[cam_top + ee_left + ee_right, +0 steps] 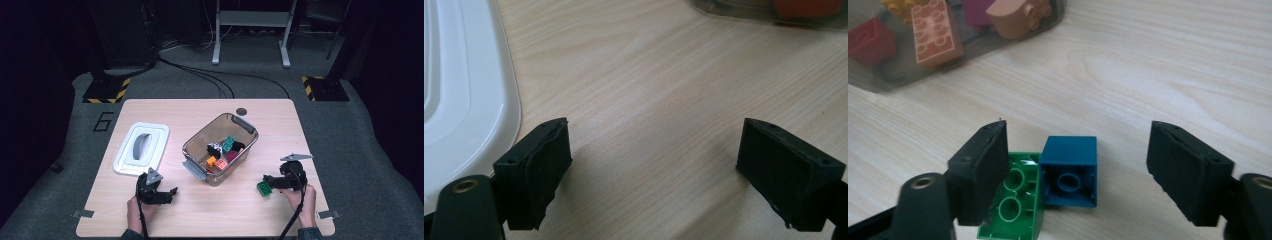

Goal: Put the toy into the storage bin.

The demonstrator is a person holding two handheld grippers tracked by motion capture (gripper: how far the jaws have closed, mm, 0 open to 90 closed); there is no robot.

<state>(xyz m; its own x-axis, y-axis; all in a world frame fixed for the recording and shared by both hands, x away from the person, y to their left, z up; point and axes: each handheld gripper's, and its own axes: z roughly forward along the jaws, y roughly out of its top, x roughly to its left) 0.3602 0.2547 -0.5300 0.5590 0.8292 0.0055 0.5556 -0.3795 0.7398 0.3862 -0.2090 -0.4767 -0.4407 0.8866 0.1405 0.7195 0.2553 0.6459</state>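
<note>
Our right gripper (1078,170) stands unclenched over the table (1168,65), a blue brick (1069,170) and a green brick (1013,205) lying side by side between its jaws, untouched by the far pad. Our left gripper (654,170) gapes empty beside the white lid (464,90).

green brick (1013,210): underside up, on table | blue brick (1069,170): touching it, on side

Looking down from high at the near side over the whole table (150,110), with two low close views skimming its wood toward the shared clear bin (220,145).
</note>
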